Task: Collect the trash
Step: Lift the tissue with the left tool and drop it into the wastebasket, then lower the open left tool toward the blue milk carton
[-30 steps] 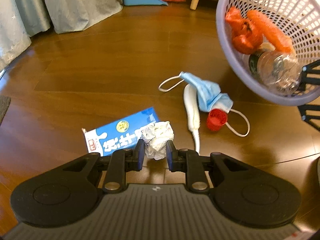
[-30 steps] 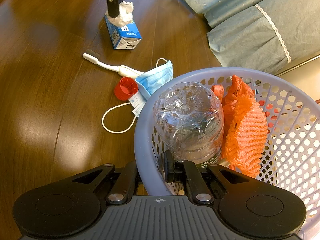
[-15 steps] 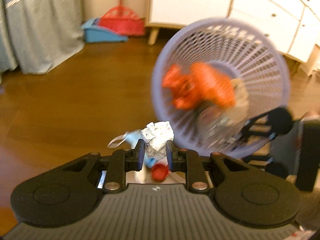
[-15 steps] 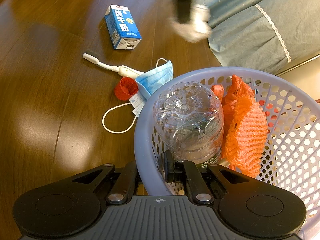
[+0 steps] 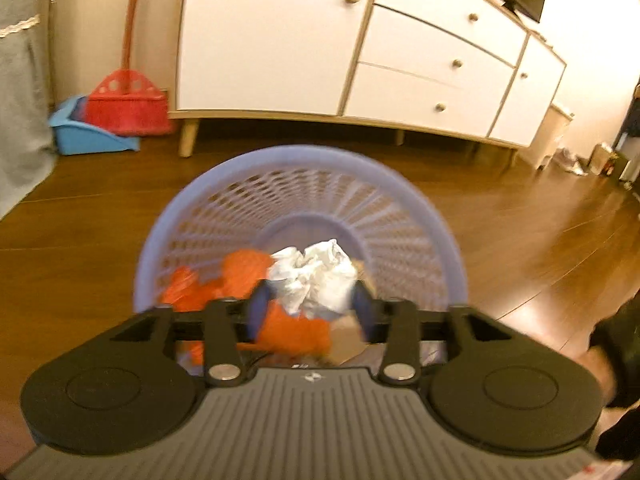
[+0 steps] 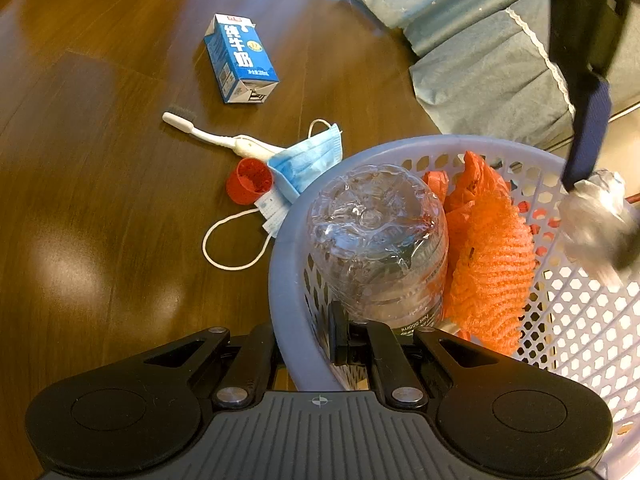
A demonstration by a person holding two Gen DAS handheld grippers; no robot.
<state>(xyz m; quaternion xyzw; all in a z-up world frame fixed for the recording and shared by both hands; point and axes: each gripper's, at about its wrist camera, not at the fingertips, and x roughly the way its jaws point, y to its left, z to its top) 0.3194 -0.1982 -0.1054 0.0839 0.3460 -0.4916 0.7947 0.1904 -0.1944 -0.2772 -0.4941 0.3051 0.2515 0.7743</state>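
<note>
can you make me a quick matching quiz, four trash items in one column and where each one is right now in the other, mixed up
Items:
1. blue milk carton
2. clear plastic bottle
3. crumpled white paper ball
4. red plastic cap

Places:
A. inside the lavender basket
B. between the left gripper jaws
C. beside the blue face mask
D. alone on the floor, beyond the white toothbrush

Pairs: 1-D, 2-A, 3-B, 4-C

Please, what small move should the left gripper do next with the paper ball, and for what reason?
Probably open the jaws fully and let the crumpled paper ball drop. The left gripper holds it over the mouth of the lilac basket, which the right gripper grips by its rim, so it should land beside the orange net and the plastic bottle.
</note>
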